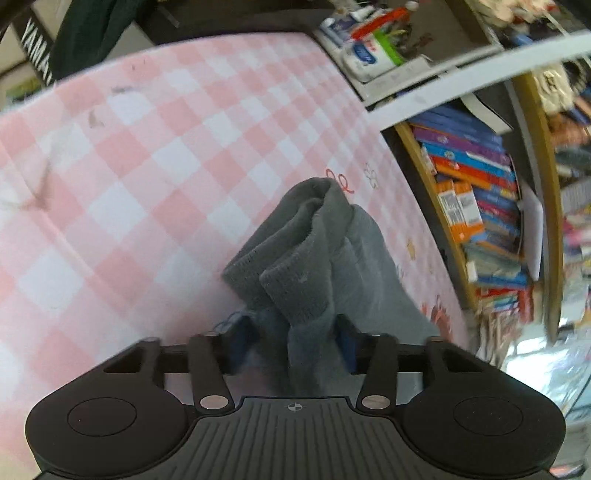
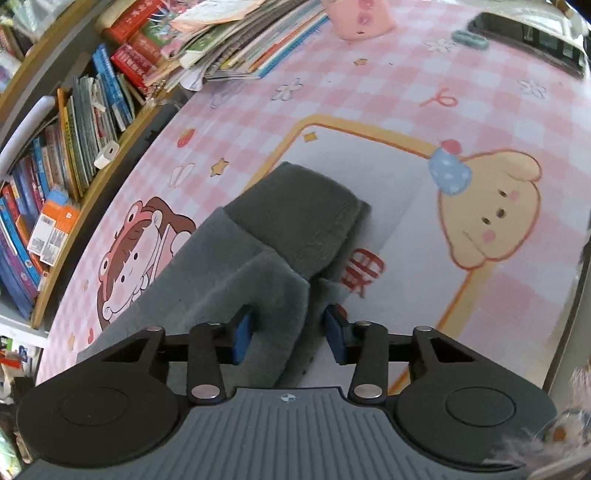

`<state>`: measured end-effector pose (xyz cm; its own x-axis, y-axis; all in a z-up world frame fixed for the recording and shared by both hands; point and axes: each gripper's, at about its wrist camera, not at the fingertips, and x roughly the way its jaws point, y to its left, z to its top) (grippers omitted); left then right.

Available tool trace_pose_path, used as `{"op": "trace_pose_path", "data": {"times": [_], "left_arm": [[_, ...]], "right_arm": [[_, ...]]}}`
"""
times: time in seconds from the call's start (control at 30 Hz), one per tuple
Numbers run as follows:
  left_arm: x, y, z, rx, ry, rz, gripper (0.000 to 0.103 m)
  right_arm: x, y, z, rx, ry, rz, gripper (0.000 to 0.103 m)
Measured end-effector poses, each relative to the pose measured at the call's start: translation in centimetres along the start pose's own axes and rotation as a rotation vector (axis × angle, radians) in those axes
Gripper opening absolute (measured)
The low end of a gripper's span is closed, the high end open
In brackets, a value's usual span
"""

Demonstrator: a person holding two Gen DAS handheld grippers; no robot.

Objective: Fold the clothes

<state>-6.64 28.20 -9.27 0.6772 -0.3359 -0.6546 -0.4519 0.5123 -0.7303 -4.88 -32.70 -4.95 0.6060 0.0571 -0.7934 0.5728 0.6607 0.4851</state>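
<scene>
A grey knitted garment (image 1: 354,266) is bunched up over the pink checked table mat (image 1: 147,166), its ribbed cuffs hanging toward the left. My left gripper (image 1: 293,338) is shut on a gathered part of it between the blue pads. In the right wrist view the same garment (image 2: 295,214) lies partly folded on the mat's cartoon picture (image 2: 487,206). A thick fold of it rises between the fingers of my right gripper (image 2: 288,334), which looks shut on it, though a narrow gap shows by the right pad.
A bookshelf (image 1: 480,206) packed with books runs along the table's side, also seen as the bookshelf (image 2: 55,166). A pile of magazines (image 2: 240,40), a pink box (image 2: 360,18) and a dark flat device (image 2: 528,40) sit at the far edge. A dark green cloth (image 1: 88,33) hangs beyond the mat.
</scene>
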Motion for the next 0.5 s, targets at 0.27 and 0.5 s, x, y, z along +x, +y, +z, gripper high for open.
{"op": "trace_pose_path", "data": {"times": [0.27, 0.5], "left_arm": [[2.5, -2.8, 3.9, 0.012, -0.086, -0.096, 0.01], [-2.3, -5.5, 4.8, 0.117, -0.241, -0.237, 0.009]], "right_arm": [[2.7, 4.2, 0.8, -0.056, -0.017, 0.066, 0.012], [3.8, 7.9, -0.3, -0.139, -0.001, 0.128, 0.011]]}}
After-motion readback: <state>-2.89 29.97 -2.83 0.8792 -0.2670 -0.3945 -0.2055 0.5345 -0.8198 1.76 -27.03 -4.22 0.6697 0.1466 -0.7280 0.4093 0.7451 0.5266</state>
